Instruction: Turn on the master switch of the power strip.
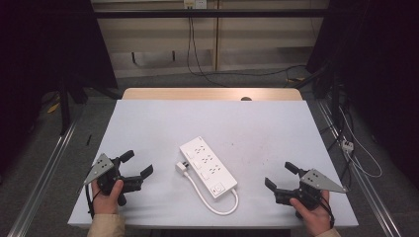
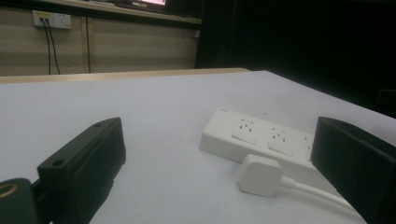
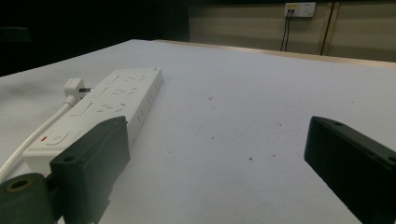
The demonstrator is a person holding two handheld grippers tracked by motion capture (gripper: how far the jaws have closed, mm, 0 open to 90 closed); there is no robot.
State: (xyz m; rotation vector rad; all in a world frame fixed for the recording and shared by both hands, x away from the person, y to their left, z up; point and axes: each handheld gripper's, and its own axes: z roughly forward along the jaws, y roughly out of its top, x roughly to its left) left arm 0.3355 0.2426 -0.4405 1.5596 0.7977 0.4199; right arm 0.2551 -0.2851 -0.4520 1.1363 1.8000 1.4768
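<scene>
The power strip (image 1: 208, 167) lies flat mid-surface, its plug (image 1: 181, 167) loose beside it on a looped cord, reachable from either side. The left gripper (image 1: 136, 164) and right gripper (image 1: 280, 176) flank it, jaws wide and empty, probably ready to steady the strip and take the plug.

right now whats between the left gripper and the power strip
In the high view, the white plug and its cord lie between the open left gripper and the power strip, on bare table otherwise.
</scene>
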